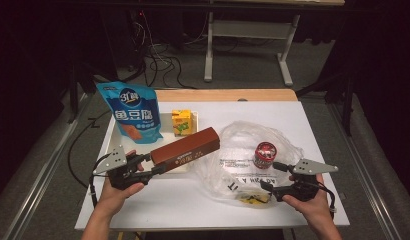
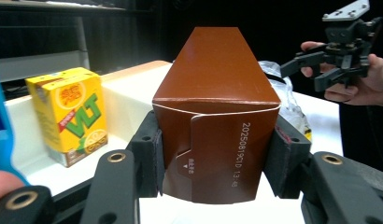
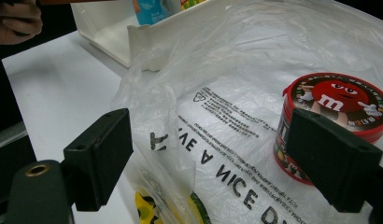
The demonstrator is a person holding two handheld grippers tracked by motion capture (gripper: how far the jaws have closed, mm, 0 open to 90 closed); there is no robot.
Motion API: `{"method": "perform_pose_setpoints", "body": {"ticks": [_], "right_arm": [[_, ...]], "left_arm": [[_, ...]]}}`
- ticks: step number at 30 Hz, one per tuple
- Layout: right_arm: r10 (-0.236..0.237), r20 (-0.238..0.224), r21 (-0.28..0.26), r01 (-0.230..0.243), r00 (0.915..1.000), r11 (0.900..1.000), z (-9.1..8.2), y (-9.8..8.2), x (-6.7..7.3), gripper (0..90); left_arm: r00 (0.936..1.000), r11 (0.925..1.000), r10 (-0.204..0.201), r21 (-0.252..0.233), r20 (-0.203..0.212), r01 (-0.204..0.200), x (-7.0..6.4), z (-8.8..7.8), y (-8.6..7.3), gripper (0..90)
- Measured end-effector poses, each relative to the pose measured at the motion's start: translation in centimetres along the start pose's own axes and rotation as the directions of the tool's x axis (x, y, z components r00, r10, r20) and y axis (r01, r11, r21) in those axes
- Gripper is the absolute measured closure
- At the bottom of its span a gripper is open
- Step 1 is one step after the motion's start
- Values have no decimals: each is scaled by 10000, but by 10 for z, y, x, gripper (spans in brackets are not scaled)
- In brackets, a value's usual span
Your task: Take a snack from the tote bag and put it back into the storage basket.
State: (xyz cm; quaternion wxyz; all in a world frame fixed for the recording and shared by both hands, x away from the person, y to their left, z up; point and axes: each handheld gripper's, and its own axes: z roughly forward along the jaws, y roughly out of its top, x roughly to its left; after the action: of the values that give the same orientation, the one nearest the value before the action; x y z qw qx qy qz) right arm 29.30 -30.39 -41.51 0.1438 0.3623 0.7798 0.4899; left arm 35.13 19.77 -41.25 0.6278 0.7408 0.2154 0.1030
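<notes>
Tongs of the left hand (image 1: 155,164) clamp one end of a long brown carton (image 1: 185,148), both pads pressed flat on its side walls; in the left gripper view the carton (image 2: 216,116) stands straight out from between the pads (image 2: 151,156), its printed end flap facing the camera. Seen from above, the carton rises slanting off those tongs, lifted over the near edge of a white tray (image 1: 165,119), and its far end reaches toward a clear plastic bag (image 1: 243,145). Inside the tray, beyond the carton, stand a yellow drink box (image 1: 181,122) and a blue snack pouch (image 1: 129,111). To the right of the carton, the right tongs (image 1: 273,176) hover with jaws spread wide over the near part of the bag, gripping nothing; the right gripper view shows crumpled bag film (image 3: 217,154) between the pads. A red candy tin (image 1: 265,154) sits on the bag just beyond those tongs. Everything rests on a white surface (image 1: 163,200).
</notes>
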Motion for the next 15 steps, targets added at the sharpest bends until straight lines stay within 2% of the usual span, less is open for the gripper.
{"method": "perform_pose_setpoints", "body": {"ticks": [3, 6, 12, 15], "right_arm": [[-44, -16, 28, 44, 10000, 10000, 0, 0, 0, 153], [-10, -33, 95, 10, 10000, 10000, 1, -1, -1, 153], [17, -33, 72, -17, 10000, 10000, 0, -2, -2, 153], [59, 6, 107, -59, 10000, 9999, 1, -3, -3, 154]], "left_arm": [[9997, 10000, -11, 51, -234, 12, 2, -4, 0, 482], [9979, 9999, -69, 147, -638, 78, 7, -8, -4, 482], [9951, 9996, -246, 102, -960, 257, 12, -11, -6, 482], [9922, 9992, -248, 270, -1219, 283, 15, -12, -8, 482]]}}
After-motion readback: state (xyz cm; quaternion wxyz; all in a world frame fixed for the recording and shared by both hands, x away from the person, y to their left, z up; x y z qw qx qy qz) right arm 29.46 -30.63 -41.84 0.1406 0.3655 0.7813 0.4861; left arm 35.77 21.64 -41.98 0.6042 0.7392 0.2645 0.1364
